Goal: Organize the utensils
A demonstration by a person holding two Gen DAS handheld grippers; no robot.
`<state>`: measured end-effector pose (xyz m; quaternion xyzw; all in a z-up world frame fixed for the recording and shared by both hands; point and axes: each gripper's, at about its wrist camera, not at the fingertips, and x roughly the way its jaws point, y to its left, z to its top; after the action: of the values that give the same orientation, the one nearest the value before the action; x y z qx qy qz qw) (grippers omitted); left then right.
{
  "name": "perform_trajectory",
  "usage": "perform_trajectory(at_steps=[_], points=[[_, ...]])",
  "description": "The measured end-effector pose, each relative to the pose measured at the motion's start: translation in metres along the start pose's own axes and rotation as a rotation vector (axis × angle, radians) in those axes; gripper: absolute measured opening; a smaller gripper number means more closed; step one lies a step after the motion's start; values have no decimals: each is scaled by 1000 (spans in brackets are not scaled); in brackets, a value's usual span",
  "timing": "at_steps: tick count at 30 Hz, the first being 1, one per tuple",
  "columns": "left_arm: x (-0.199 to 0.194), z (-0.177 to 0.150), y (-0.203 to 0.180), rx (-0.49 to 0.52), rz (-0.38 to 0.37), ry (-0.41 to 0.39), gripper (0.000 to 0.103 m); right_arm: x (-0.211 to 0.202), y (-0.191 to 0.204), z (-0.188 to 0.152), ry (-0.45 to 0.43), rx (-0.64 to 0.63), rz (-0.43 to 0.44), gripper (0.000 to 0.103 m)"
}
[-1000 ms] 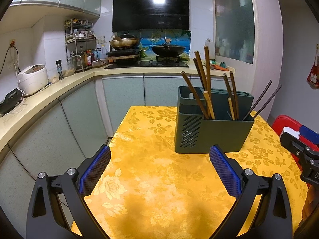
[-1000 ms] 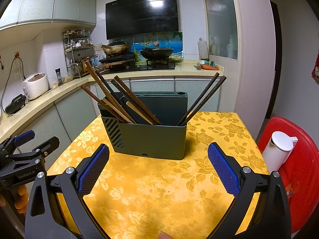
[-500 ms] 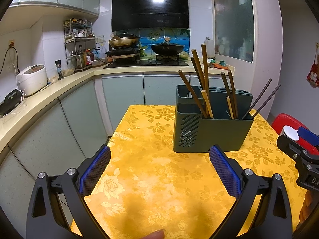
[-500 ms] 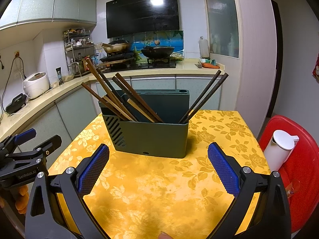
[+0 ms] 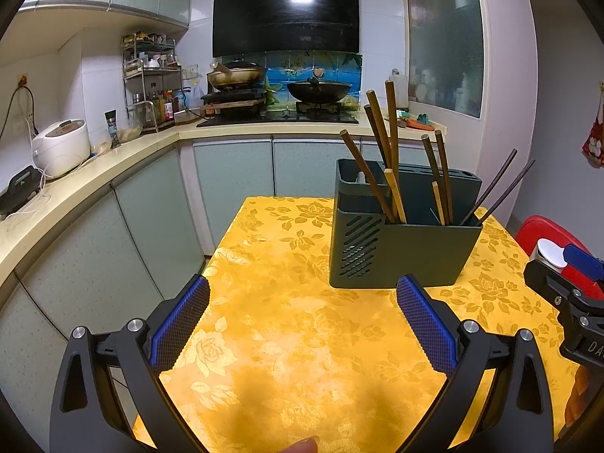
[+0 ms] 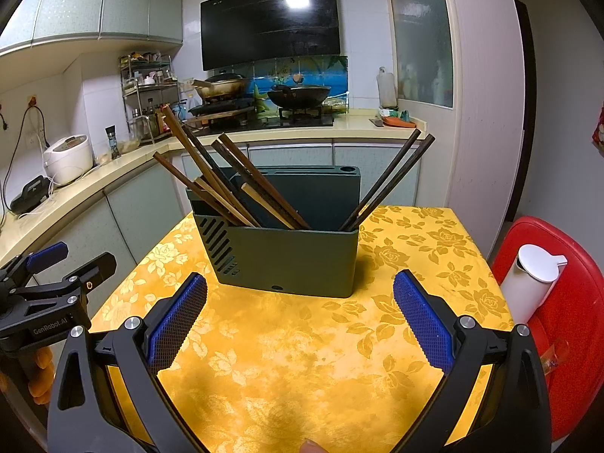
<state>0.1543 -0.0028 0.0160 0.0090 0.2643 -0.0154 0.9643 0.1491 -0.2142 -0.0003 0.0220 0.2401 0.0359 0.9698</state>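
Two fisheye views, each looking forward between a gripper's spread blue fingers, low over a yellow floral tablecloth (image 5: 287, 313). The left wrist camera sits toward the table's left edge, facing a dark green utensil holder (image 5: 400, 253) from its slotted end. The right wrist camera faces the utensil holder (image 6: 287, 260) more squarely. Both share the stove counter behind.

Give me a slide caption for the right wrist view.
Open right tongs face a green holder of chopsticks on a yellow tablecloth, left tongs open alongside.
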Motion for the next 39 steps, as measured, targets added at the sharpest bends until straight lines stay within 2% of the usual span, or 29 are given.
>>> perform_trajectory(at_steps=[39], points=[[4, -4, 0, 0, -1, 8, 96, 2, 1, -6, 8, 6, 2, 96]])
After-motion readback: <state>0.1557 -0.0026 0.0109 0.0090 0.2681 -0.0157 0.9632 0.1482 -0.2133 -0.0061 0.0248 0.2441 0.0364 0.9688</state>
